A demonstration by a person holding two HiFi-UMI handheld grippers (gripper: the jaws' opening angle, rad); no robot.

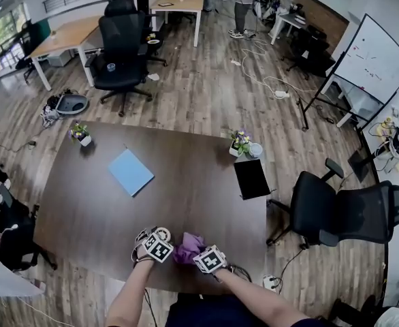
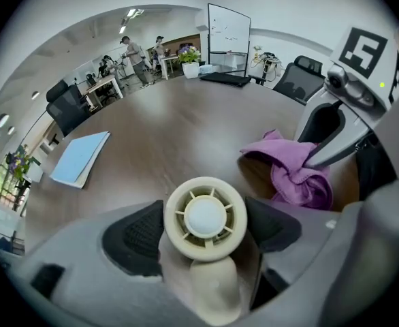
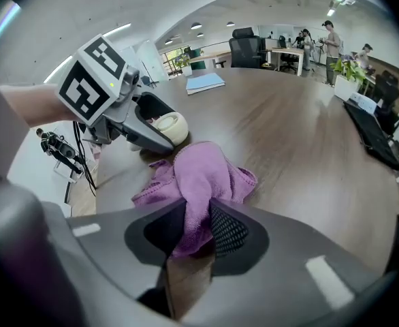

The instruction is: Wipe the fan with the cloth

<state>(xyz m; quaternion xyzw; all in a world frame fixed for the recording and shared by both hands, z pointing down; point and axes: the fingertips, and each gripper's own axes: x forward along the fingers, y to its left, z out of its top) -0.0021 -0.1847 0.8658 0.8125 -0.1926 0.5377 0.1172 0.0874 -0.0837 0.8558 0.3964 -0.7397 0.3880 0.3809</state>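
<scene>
The left gripper (image 2: 206,240) has its jaws spread wide, with the small cream fan (image 2: 205,215) between the pads, unsqueezed. Just to its right, the right gripper (image 3: 198,234) pinches the purple cloth (image 3: 203,176), which bunches on the brown table (image 1: 186,176) beside the fan. A blue notebook (image 1: 130,171) lies farther out.
</scene>
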